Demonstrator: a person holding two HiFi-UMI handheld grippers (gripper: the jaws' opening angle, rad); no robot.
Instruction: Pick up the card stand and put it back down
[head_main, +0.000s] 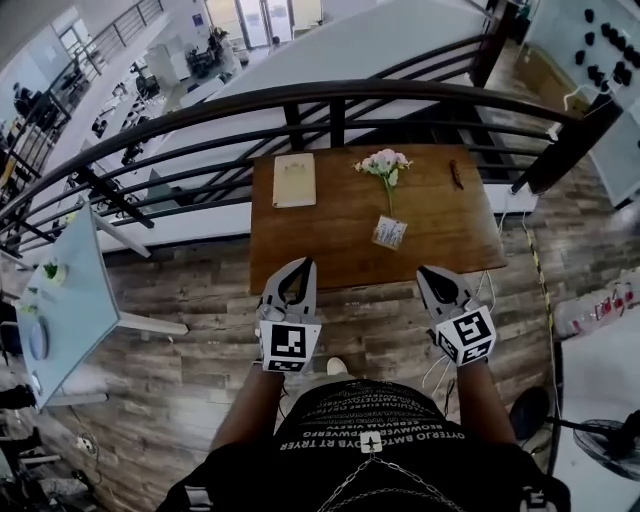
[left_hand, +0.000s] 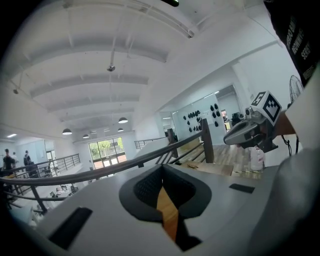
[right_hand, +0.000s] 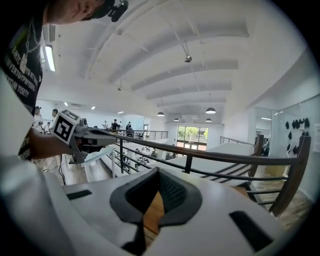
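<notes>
The card stand (head_main: 389, 232), a small white printed card, stands upright near the middle of the brown wooden table (head_main: 320, 245), just in front of a pink flower sprig (head_main: 383, 163). My left gripper (head_main: 302, 266) hovers over the table's front edge, left of the stand, shut and empty. My right gripper (head_main: 430, 272) hangs at the front edge to the stand's right, also shut with nothing in it. In the left gripper view the left gripper's tips (left_hand: 167, 212) meet, with table wood showing behind. The right gripper view shows the same for the right gripper (right_hand: 149, 212). The stand appears in neither gripper view.
A beige notebook (head_main: 294, 180) lies at the table's back left and a dark pen (head_main: 456, 174) at its back right. A dark curved railing (head_main: 300, 100) runs behind the table over a drop. A pale blue table (head_main: 75, 290) stands to the left, with plank floor around.
</notes>
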